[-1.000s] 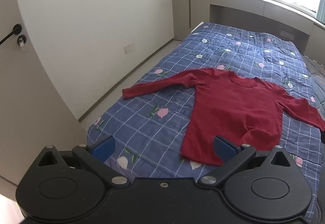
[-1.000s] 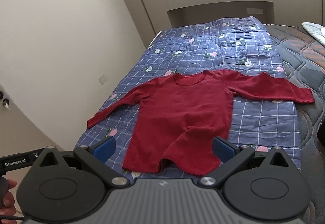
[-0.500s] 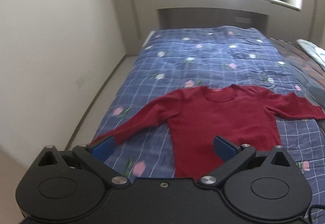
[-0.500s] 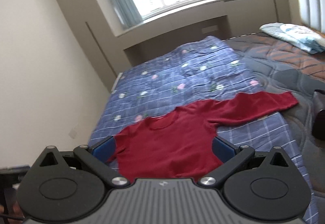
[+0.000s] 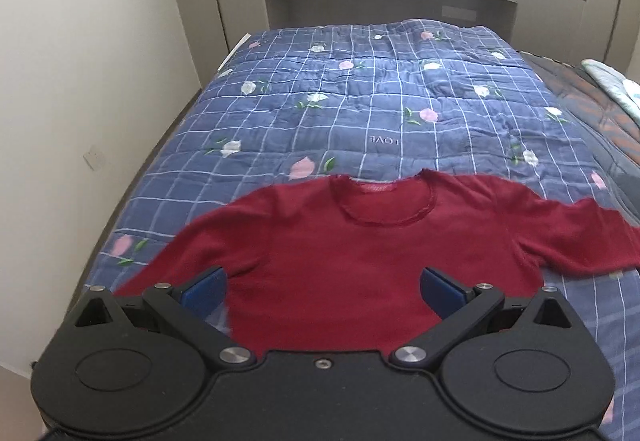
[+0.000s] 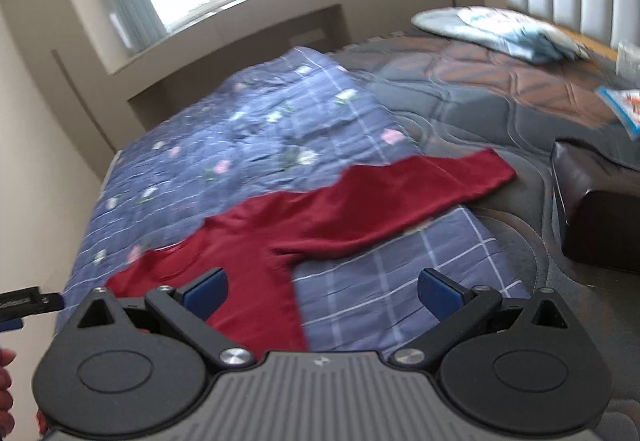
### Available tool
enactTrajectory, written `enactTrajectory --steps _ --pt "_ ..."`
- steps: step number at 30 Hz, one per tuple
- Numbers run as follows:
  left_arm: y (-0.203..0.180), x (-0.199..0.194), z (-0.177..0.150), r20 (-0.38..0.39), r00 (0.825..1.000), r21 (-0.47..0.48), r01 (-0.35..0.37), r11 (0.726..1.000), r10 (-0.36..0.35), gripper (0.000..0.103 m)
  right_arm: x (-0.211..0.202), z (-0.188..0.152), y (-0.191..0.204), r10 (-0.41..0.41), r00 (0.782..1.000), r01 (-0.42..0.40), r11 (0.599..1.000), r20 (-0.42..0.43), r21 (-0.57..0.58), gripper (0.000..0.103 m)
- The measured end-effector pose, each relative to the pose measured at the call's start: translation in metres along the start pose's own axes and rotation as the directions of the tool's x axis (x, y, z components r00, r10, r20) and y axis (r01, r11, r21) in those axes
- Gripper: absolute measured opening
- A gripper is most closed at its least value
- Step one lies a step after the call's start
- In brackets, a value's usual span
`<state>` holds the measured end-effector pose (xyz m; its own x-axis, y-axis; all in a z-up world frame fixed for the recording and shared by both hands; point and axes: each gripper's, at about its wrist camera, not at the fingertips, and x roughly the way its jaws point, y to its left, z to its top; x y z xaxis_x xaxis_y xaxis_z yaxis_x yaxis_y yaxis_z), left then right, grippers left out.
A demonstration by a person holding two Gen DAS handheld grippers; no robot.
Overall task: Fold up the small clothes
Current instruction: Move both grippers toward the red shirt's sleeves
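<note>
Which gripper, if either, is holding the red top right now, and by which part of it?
Neither. The left gripper and the right gripper are both open with nothing between their fingers; the top lies spread flat on the quilt.

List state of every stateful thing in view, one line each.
left tool: open, empty, above the shirt body.
right tool: open, empty, near the shirt's armpit.
red shirt: unfolded, flat, front up, sleeves spread.
sleeve: stretched out, cuff past the quilt edge onto the mattress.
quilt: spread flat under the shirt.
pillow: lying at the headboard end.
</note>
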<state>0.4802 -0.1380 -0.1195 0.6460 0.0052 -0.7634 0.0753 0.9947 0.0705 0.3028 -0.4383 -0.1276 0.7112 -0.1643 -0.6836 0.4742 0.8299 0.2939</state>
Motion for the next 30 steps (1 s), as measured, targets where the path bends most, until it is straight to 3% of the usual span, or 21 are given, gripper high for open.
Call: enactTrajectory --steps 3,6,10,15,20,23,30 --pt "-0.022 0.024 -0.002 -0.001 1.000 -0.038 -0.017 0.999 0.017 0.102 0.035 0.001 -0.030 -0.010 1.000 0.010 1.000 -0.006 -0.002 0.103" --pt "-0.042 0.052 -0.004 -0.037 0.999 -0.064 -0.034 0.997 0.031 0.102 0.078 0.005 -0.058 -0.026 0.997 0.029 0.999 -0.070 0.030 0.103" --pt "-0.068 0.083 -0.004 -0.012 1.000 -0.063 -0.028 0.998 0.027 0.102 0.114 0.013 -0.082 -0.018 0.998 0.020 0.999 -0.060 0.043 0.103" --pt "-0.107 0.119 -0.004 0.014 0.999 -0.011 -0.039 0.999 0.039 0.102 0.150 0.012 -0.113 0.002 0.998 0.004 0.995 -0.062 0.095 0.103" --pt "-0.151 0.155 0.002 0.071 0.997 0.051 0.004 0.999 -0.008 0.102 0.178 0.011 -0.150 -0.008 0.999 0.017 0.979 -0.046 0.205 0.096" --pt "-0.175 0.174 0.003 0.090 0.995 0.090 0.025 0.996 -0.033 0.102 0.186 0.018 -0.165 0.020 1.000 -0.017 0.975 -0.010 0.224 0.095" --pt "-0.211 0.199 -0.009 0.071 0.997 0.122 0.016 0.992 -0.025 0.102 0.218 0.056 -0.198 -0.072 0.997 0.066 0.967 0.014 0.247 0.088"
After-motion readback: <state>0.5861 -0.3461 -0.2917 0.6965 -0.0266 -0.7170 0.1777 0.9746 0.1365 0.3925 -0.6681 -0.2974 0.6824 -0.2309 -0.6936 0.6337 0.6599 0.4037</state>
